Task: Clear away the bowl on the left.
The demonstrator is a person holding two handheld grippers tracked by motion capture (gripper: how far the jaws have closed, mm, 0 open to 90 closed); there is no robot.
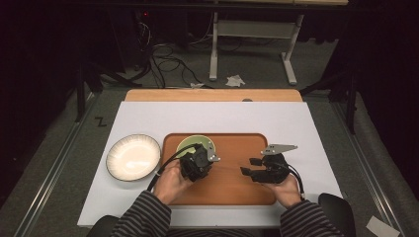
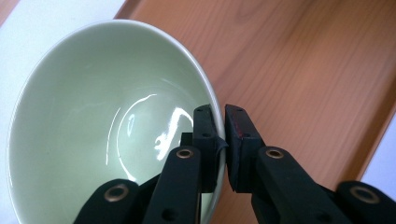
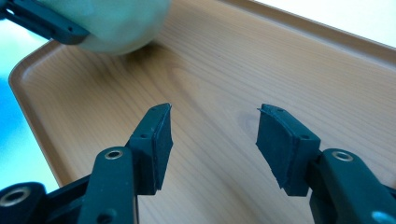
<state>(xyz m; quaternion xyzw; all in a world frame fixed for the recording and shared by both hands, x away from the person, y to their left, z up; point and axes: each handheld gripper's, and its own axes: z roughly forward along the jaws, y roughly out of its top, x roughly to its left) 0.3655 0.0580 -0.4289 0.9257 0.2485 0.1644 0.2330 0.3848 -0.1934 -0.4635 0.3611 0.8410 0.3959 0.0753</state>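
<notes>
Two jaws of the left gripper (image 2: 220,140) are pinching the rim of the green bowl (image 2: 107,126) sitting on the wooden tray (image 1: 237,182), likely rigid, slick-glazed, breakable, so rim-gripping firmly, while the right gripper (image 3: 212,140) is idling open and empty.

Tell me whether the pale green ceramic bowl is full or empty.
Empty: the pale green ceramic bowl shows a bare glossy inside, the left claw shut on its rim.

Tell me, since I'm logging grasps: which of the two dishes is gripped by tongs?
The green bowl on the wooden tray: the left tongs pinch its rim. The white plate sits untouched on the table beside the tray.
</notes>
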